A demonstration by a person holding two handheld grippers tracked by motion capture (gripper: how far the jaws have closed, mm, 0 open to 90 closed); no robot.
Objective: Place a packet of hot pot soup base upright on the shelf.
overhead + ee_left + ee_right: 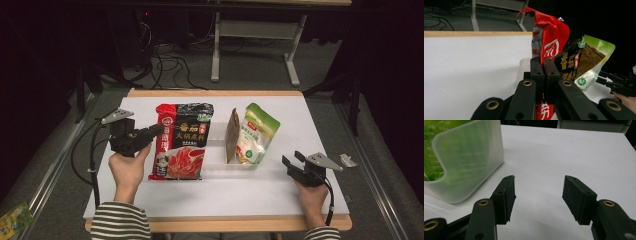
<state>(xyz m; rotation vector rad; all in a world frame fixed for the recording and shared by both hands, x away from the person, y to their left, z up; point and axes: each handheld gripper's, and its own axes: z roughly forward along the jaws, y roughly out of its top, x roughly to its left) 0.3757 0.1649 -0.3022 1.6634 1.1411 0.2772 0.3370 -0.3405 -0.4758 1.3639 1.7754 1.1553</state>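
My left gripper (156,131) is clamped on the left edge of the red and black printed foil pouch (181,142), the one with the red sauce picture on its front. In the left gripper view the two black jaws stand pressed together with the pouch's red crinkled edge (549,42) pinched between them; the pouch rises above the jaws and a strip of it shows below them.

From the high view, the pouch stands upright and broadside to me, left of centre on the white table top (150,200), its lower edge close to or on the surface; I cannot tell which. Just to its right is the clear plastic bin (220,167), translucent and low-walled. A brown flat packet (232,136) stands upright in the bin, and a green and white stand-up pouch (256,135) leans beside it, touching or nearly touching it.

My right gripper (291,161) rests at the right of the table, well apart from the red pouch and near the bin's right end. Its jaws stand wide apart with nothing between them; in the right gripper view bare white table shows in the gap, and the bin's frosted corner (474,157) lies just beyond the left-hand jaw, with green packaging visible through the wall.

My striped sleeve (120,220) enters at bottom left.
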